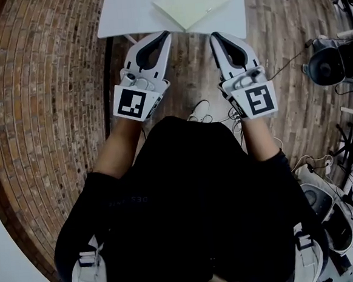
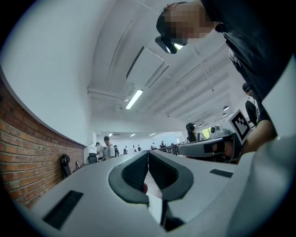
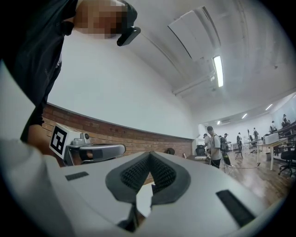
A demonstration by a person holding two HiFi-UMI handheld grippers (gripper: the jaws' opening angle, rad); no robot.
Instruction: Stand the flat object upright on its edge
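A pale yellow flat sheet-like object [image 1: 191, 3] lies flat on the white table [image 1: 124, 17] at the top of the head view. My left gripper [image 1: 165, 35] is shut and empty, its tips near the table's front edge, left of the flat object. The right gripper [image 1: 213, 37] is also shut with nothing in it, its tips just short of the table edge below the object. In the left gripper view the jaws [image 2: 148, 153] meet at the tips; in the right gripper view they [image 3: 150, 155] meet too. Both point slightly upward into the room.
Wooden floor [image 1: 47, 117] surrounds the table. Cables, black gear and white equipment [image 1: 332, 64] crowd the right side. A brick wall [image 3: 115, 134] and several people [image 3: 213, 143] stand far off in the room.
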